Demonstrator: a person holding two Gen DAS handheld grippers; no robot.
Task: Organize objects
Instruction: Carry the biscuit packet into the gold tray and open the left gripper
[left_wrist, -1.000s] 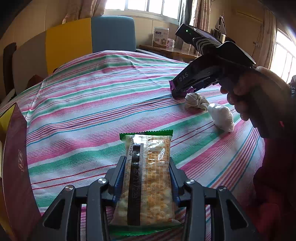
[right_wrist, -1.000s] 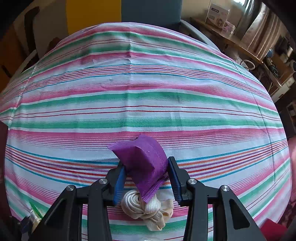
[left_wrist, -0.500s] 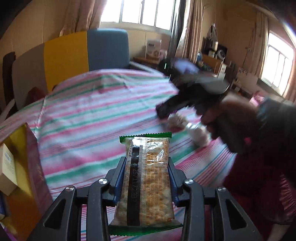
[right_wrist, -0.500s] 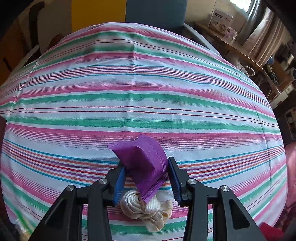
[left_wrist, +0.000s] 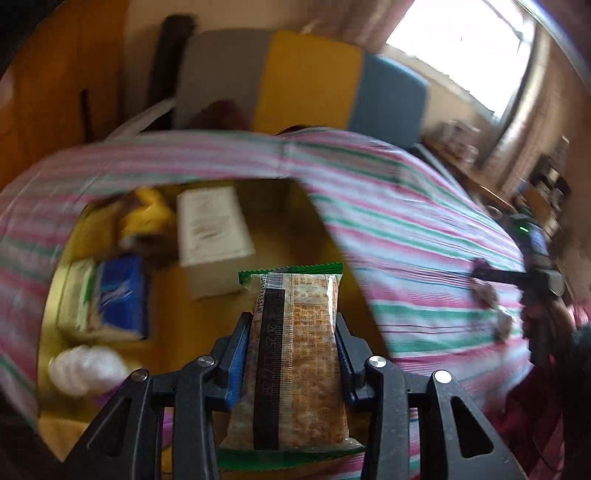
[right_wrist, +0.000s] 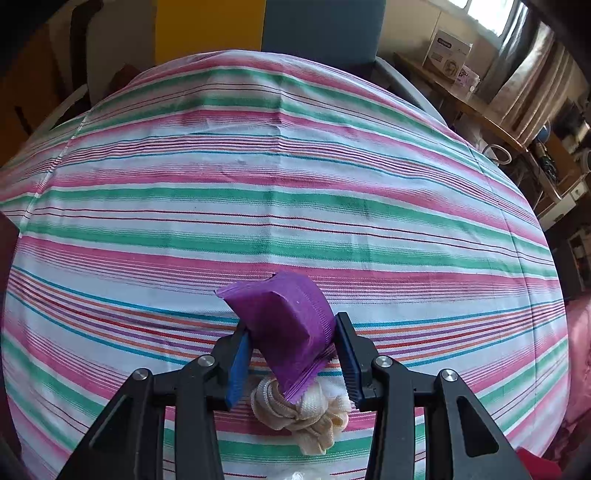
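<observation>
Strong daylight is admitted by a window (left_wrist: 476, 48) at one o'clock in the left wrist view, where it is blown out to white. Heavy motion blur is seen there across the striped cloth (left_wrist: 406, 221), while the held snack packet (left_wrist: 295, 350) stays sharp. The right wrist view is evenly lit and crisp. Barrel distortion and dark corners are shown by both.

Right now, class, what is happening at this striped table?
A person is tidying small items with a gripper in each hand. The left gripper is clamped on a cracker packet, held over a yellow box that already contains a white carton and a blue tissue pack. The right gripper grips a purple sachet just above a cream knotted cloth on the striped tablecloth.
</observation>
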